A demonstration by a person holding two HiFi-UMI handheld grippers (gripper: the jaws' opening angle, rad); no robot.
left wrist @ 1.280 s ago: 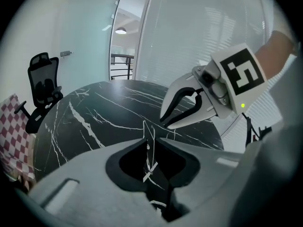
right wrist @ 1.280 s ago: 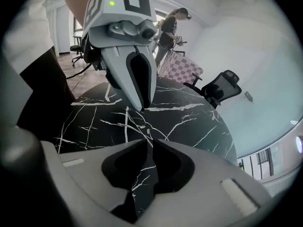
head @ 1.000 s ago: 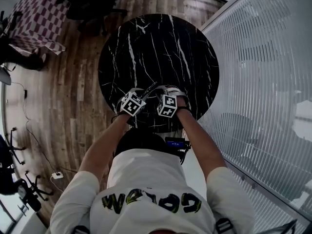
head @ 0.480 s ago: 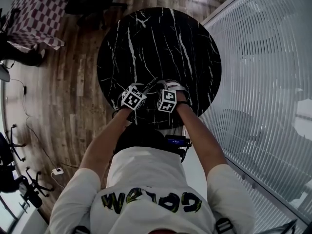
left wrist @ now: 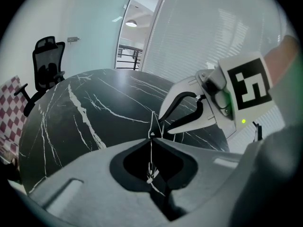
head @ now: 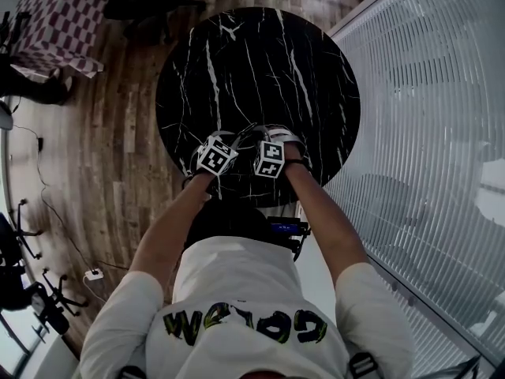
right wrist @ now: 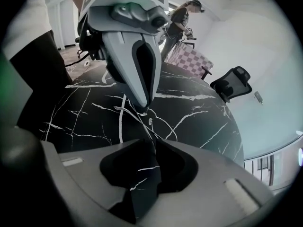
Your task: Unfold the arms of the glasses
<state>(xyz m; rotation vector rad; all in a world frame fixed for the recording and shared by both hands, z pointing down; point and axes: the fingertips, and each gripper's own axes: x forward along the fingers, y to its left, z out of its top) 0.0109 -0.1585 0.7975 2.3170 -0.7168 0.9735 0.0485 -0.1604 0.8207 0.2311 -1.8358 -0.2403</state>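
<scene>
1. Black marble with white veins: that's the round table (head: 260, 61). It stands on a wood floor (head: 118, 140), right beside a glass wall with blinds (head: 426, 133).
2. Both claws are low over the near edge of the table. They point down at it with their tips nearly meeting, and the marker cubes sit side by side in the head view.
3. The glasses (right wrist: 150, 121) are a thin wire pair, right between the 2 claws over the near part of the tabletop. I can't tell if they touch the marble.
4. Left claw (left wrist: 151, 137): the jaws are closing and the tips already look pinched together. A thin wire bit of the glasses runs straight through the seam between them.
5. Right claw (right wrist: 154, 143): the jaws are opening and a slim gap shows between the tips. A wire from the glasses leads down into that gap, but I can't tell if the pads touch it.
6. In the right gripper view the left claw comes down from the top, and its tip sits right at a small joint on the wire.
7. The frame is too fine to say whether the arms are folded in or swung out.
8. Background stuff: a black office chair (left wrist: 47, 63) past the far side of the table, a checkered cloth (head: 55, 22) in the corner, and a person (right wrist: 180, 13) standing over near it.
</scene>
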